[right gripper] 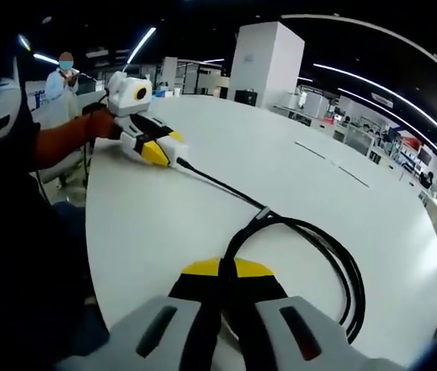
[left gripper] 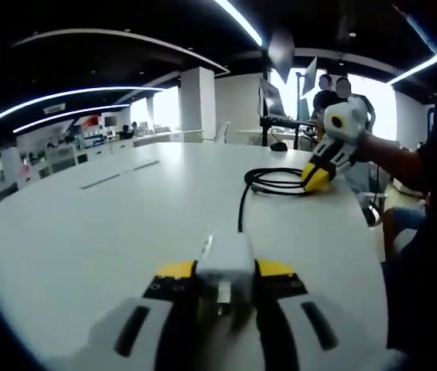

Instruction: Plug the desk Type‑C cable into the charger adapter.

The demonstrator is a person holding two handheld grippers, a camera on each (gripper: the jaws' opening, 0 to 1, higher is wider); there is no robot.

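Observation:
A white charger adapter (left gripper: 224, 259) sits between the yellow-tipped jaws of my left gripper (left gripper: 226, 272), which is shut on it just above the white table (left gripper: 110, 232). A black Type-C cable (left gripper: 278, 182) lies coiled further along the table, and one strand (left gripper: 240, 210) runs back to the adapter; I cannot tell whether it is plugged in. My right gripper (left gripper: 316, 178) is at the coil. In the right gripper view, my right gripper (right gripper: 226, 272) is shut on the black cable (right gripper: 334, 255). The cable's straight run (right gripper: 218, 184) leads to my left gripper (right gripper: 165, 153).
The table's curved edge (right gripper: 90, 232) runs close to the person's dark body (right gripper: 25, 270). Monitors on an arm (left gripper: 274, 100) stand beyond the far side. People stand in the background (left gripper: 343, 89), and one in white (right gripper: 62, 77).

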